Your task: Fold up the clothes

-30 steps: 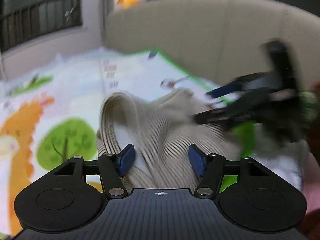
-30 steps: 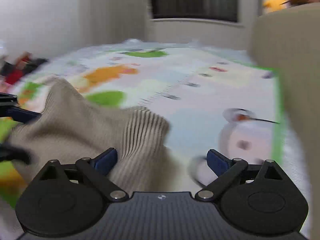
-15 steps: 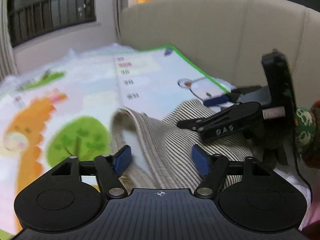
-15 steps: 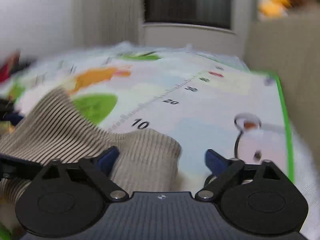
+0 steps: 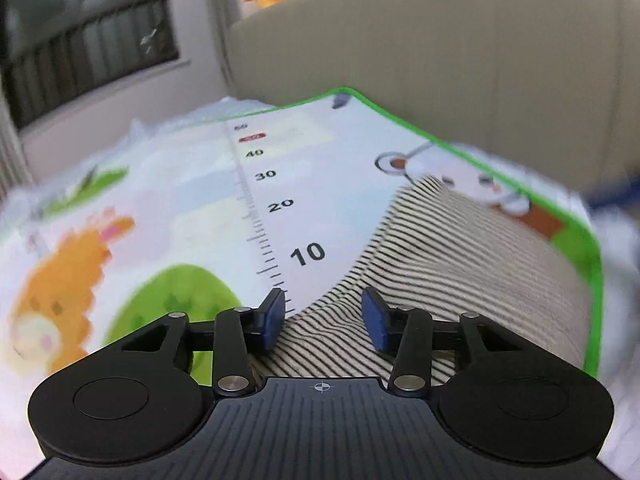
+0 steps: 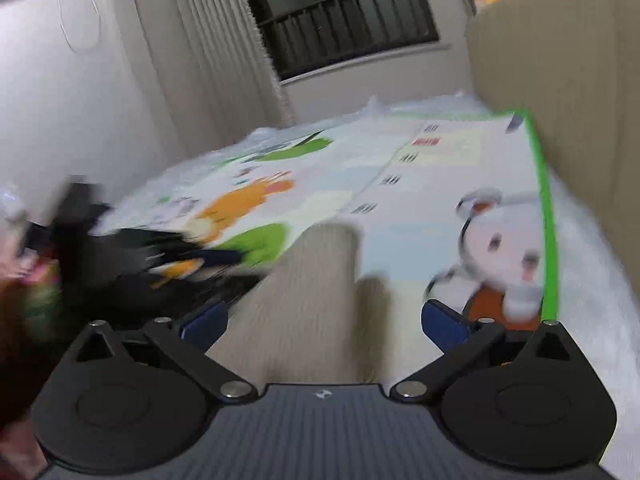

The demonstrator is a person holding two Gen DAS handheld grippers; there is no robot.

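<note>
Ribbed beige sweater [image 5: 460, 264] lies bunched on the play mat [image 5: 180, 200], your left gripper [image 5: 323, 314] and right gripper [image 6: 325, 322] both spread wide over it, holding nothing. Close too shallow and you could pinch a single layer, dragging the fold crooked.

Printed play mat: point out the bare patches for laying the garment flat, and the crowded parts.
Colourful printed play mat lies bare left of its number ruler, around the orange animal and green tree. Beige ribbed knit garment crowds the right side, up to the green border beside the beige sofa.
</note>
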